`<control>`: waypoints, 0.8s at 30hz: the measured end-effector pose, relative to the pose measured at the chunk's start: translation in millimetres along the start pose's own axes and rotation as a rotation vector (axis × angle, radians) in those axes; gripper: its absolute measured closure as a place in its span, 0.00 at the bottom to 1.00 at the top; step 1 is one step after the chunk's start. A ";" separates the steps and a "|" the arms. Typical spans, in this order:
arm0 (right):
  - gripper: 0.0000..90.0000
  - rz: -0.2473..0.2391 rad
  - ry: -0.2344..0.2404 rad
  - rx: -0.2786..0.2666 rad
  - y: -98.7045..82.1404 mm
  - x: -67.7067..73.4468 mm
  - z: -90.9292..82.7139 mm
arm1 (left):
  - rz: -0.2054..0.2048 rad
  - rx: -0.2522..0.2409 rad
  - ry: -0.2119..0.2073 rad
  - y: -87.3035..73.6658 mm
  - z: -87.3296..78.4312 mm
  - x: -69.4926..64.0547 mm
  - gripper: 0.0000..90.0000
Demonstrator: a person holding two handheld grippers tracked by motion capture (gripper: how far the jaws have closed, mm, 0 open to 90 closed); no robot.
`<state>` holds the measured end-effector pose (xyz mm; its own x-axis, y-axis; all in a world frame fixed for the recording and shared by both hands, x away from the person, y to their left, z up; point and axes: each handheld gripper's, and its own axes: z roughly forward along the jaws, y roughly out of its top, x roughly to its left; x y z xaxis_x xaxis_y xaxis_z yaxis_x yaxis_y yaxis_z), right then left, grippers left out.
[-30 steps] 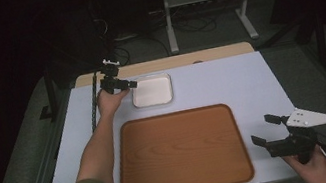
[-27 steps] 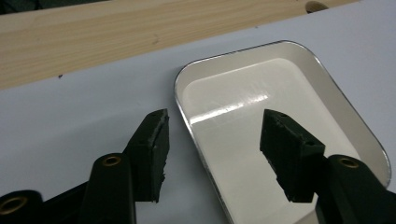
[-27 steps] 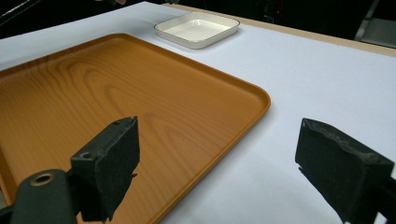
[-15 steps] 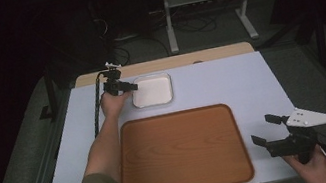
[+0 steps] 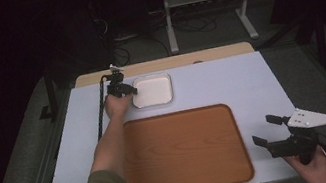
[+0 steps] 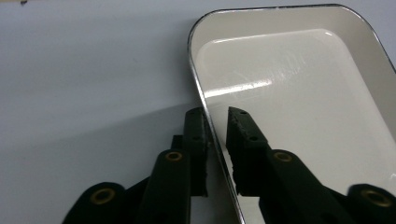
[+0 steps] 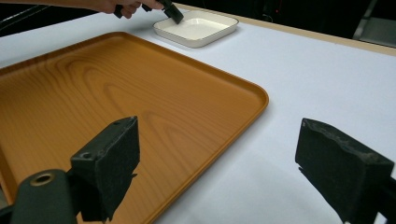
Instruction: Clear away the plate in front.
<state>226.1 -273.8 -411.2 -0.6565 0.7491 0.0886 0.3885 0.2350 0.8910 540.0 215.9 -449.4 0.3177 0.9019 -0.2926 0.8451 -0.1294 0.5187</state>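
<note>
Astride dish (image 6: 299, 88) rim, left gripper (image 6: 216, 122) narrowed

Wooden tray (image 5: 186, 150) bare; white dish (image 5: 153, 90) beyond.

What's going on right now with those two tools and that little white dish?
Left tool straddles the white dish rim, jaws nearly shut. Right tool open, hovering beside the wooden tray. Dish and tray empty, nothing in the way.

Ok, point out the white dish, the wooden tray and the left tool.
white dish (image 5: 153, 90), high view, middle of its floor.
wooden tray (image 5: 186, 150), high view, centre of its surface.
left tool (image 6: 215, 122), left gripper view, between its tips astride the dish's rim.
</note>
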 end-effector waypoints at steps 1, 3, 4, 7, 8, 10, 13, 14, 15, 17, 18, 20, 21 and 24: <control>0.15 0.000 0.000 0.000 0.0 0.0 0.0 | 0.000 0.000 0.000 0.0 0.0 0.0 0.89; 0.14 0.000 0.001 0.001 -0.2 0.0 -0.2 | -0.023 -0.002 -0.014 -0.2 0.1 2.2 0.90; 0.15 0.000 0.001 0.001 -0.3 0.1 -0.3 | -0.030 -0.004 -0.019 -0.3 0.1 3.4 0.90; 0.15 0.001 0.004 0.000 -0.5 0.3 -0.4 | -0.061 -0.014 -0.033 -1.2 0.5 5.1 0.93; 0.14 0.000 0.004 0.000 -0.5 0.2 -0.2 | -0.070 -0.020 -0.037 -1.5 0.8 5.2 0.93; 0.14 -0.001 0.004 0.001 -0.5 0.2 -0.3 | -0.065 -0.030 -0.032 -1.8 1.5 3.1 0.96; 0.14 0.003 0.003 -0.005 -0.6 -0.3 -1.7 | -0.081 -0.039 -0.044 -2.2 3.1 1.7 0.98; 0.15 0.004 0.003 -0.005 -1.0 -0.5 -2.0 | -0.088 -0.042 -0.048 -2.5 3.2 2.1 0.99; 0.15 0.004 0.003 -0.005 -1.0 -0.5 -2.0 | -0.099 -0.047 -0.056 -3.0 3.1 3.1 0.99; 0.15 0.007 0.005 -0.004 -1.4 -0.3 -1.8 | -0.124 -0.058 -0.072 -5.0 2.8 5.5 0.99; 0.15 0.006 0.006 -0.003 -1.5 0.0 -1.7 | -0.138 -0.066 -0.079 -7.0 2.5 6.8 0.99; 0.15 0.005 0.008 -0.003 -1.7 0.6 -1.3 | -0.144 -0.071 -0.080 -7.8 2.2 7.1 0.99; 0.15 0.005 0.008 -0.003 -1.7 0.6 -1.3 | -0.152 -0.073 -0.086 -8.6 1.8 7.5 0.99; 0.15 0.008 0.012 -0.001 -1.9 1.8 -0.4 | -0.176 -0.097 -0.101 -10.0 -3.2 8.7 0.99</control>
<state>223.9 -273.1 -412.6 -0.6607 0.7438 0.1010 0.3932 0.2283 0.8907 533.0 226.3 -454.5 0.2149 0.8604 -0.4621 0.8477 0.0707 0.5257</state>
